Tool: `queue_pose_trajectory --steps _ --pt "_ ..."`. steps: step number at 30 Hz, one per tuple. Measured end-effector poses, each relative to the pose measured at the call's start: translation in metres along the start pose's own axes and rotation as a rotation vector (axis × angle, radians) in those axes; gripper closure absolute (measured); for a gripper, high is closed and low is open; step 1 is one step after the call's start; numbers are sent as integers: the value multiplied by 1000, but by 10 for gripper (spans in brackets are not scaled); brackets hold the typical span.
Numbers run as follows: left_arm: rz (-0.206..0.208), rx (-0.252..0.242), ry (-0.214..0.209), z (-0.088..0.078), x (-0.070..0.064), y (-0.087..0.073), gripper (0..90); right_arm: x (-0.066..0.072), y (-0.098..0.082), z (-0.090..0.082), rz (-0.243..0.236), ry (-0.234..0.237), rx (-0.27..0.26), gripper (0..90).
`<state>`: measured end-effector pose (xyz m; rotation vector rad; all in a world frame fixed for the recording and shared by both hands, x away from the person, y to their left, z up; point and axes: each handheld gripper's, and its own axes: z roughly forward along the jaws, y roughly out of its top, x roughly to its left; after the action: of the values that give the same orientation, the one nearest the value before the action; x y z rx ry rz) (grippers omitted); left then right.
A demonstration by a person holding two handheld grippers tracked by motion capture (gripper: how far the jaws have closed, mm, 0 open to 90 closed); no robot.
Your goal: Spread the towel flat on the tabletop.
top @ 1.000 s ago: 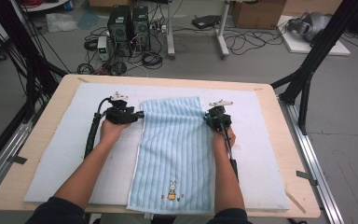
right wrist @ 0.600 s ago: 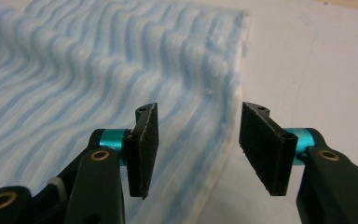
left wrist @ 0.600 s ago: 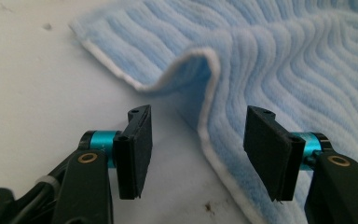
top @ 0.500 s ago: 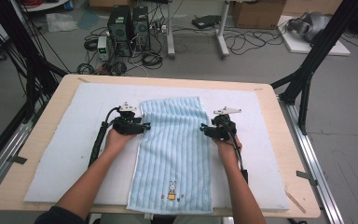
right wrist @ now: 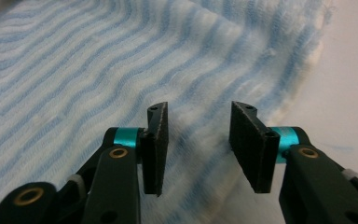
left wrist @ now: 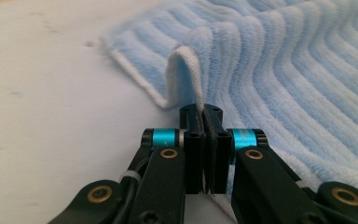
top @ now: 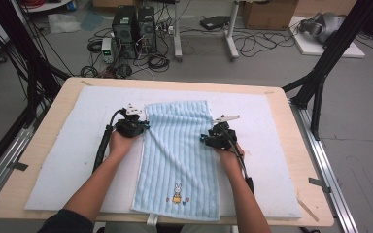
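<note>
- Wooden table (top: 48, 145) with a white mat (top: 68, 160); cables and PC towers on the floor behind.
- Blue striped towel (top: 179, 160) lies flat along the mat's middle, rabbit print at the near end.
- Left gripper (left wrist: 204, 116): jaws have just closed, pinching the towel's left hem into a small ridge.
- Right gripper (right wrist: 198, 135): jaws half apart and just narrowing, cloth between them, no pinch yet.
- Risk: lifting now raises one edge only, so the towel skews; a shallow right bite could slip off.

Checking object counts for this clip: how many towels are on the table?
1. The light blue striped towel lies lengthwise mid-table on the white mat, its rabbit emblem near the person's edge; nothing suggests another beneath.
</note>
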<state>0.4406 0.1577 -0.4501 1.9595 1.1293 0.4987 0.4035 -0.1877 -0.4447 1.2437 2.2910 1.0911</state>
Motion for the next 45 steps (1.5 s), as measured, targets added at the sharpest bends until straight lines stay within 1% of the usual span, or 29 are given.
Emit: queue_pose_trajectory --steps 2,3,4,5,6,7,8,9,10,11,12,14,15,16,17,18,19,21,23,24,27,29,31,32,33,35,39,44,45 --pt "-13 -5 8 -1 4 0 871 4 2 2 11 6 -11 553" --pt "-15 -8 4 -1 4 0 871 5 2 3 6 4 -10 552" --pt "-9 -9 6 -1 4 -1 870 6 3 5 -4 -3 -12 553" --pt "-6 -8 7 0 4 -1 870 7 2 6 -7 -8 0 561" --pt "-2 -6 6 0 4 0 870 6 2 7 -14 -15 -1 586" --pt "-7 -6 6 0 4 0 871 5 2 7 -11 -24 0 655" --pt "-16 -13 10 0 4 0 872 5 2 6 -20 -32 2 759" --pt "-14 -13 15 1 4 0 872 4 2 7 -36 -27 2 838" --pt "-15 -14 19 1 4 0 873 3 3 7 -56 -39 3 853" --pt "-2 -8 24 2 4 1 873 3 3 8 -58 -53 0 858" --pt "-2 -11 31 3 4 3 874 3 4 10 -65 -80 -4 860" --pt "-5 -14 41 6 4 4 873 5 8 14 -67 -135 -13 860" --pt "-7 -13 42 6 5 5 871 5 9 16 -54 -143 -21 856" --pt "-9 -13 38 6 6 5 858 4 10 18 -46 -138 -25 846" --pt "-23 -21 39 5 6 4 805 3 10 18 -41 -134 -34 827" --pt "-40 -26 34 4 8 4 685 3 10 18 -31 -132 -37 794" --pt "-57 -27 23 3 9 3 589 3 9 16 -24 -128 -38 757" --pt "-71 -35 17 -2 11 0 513 1 8 11 -17 -119 -46 721" --pt "-82 -46 5 -7 11 -3 467 0 5 5 -8 -118 -57 692" --pt "-76 -45 -4 -10 10 -6 439 -1 4 2 -8 -109 -63 682" --pt "-61 -68 -39 -21 7 -14 431 0 3 -8 -4 -78 -50 650" --pt "-48 -79 -62 -28 5 -19 430 2 1 -17 -20 -74 -74 642" --pt "-40 -84 -87 -36 1 -24 428 6 -2 -24 -32 -67 -76 632" --pt "-29 -77 -99 -40 0 -25 423 8 -4 -28 -34 -62 -73 632" --pt "-24 -76 -103 -44 -3 -27 423 10 -7 -31 -39 -59 -73 629" --pt "-19 -94 -105 -53 -6 -31 421 14 -13 -39 -41 -53 -76 621" --pt "-27 -115 -114 -70 -15 -42 411 22 -29 -54 -33 -37 -83 601" --pt "-22 -117 -134 -86 -28 -62 392 33 -53 -70 -23 -38 -79 582" --pt "-22 -110 -139 -89 -31 -66 392 35 -57 -73 -22 -35 -79 581"
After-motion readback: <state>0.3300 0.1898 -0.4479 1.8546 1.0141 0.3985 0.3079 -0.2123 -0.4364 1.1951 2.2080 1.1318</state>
